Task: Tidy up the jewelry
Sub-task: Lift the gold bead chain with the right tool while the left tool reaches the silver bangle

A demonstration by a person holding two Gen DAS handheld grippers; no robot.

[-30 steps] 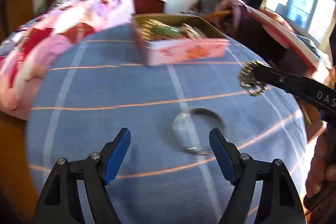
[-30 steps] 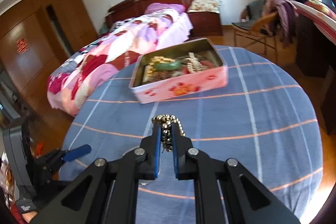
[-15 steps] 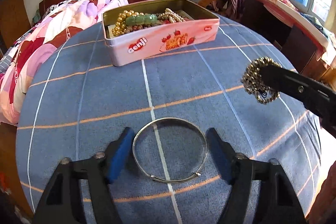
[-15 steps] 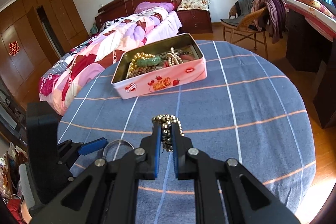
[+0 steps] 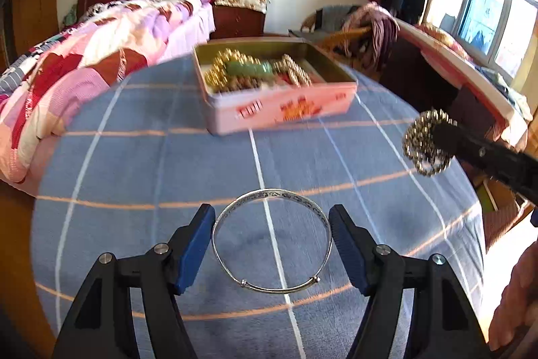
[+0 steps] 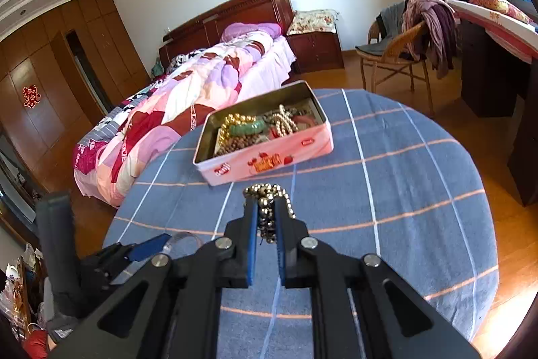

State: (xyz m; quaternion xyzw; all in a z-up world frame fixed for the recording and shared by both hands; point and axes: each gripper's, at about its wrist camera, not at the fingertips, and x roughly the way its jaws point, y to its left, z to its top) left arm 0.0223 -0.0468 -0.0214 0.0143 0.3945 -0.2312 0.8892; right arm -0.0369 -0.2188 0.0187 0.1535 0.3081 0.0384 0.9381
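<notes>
We have our left gripper (image 5: 271, 239) spread wide, with one blue pad on each side of the silver bangle (image 5: 272, 239) that lies flat on the blue striped cloth of the desk (image 5: 141, 164). We think it sits like that so one squeeze can pinch the ring, though nothing is gripped yet, and we cannot tell if the pads touch the metal. Our right gripper (image 6: 266, 224) is squeezed nearly closed on a bunch of small beads, a beaded bracelet (image 6: 267, 206), held up above the cloth so it can be carried. Straight ahead of both grippers sits the pink tin box (image 6: 269, 157), open on top, likely so more jewelry can drop in. It already holds gold bead strings and a green bangle (image 6: 250, 127). From the left wrist the tin looks smeared, so the pieces inside blur together. From the right wrist the silver bangle is mostly hidden behind the left gripper, and part of the bracelet is tucked between the pads.
</notes>
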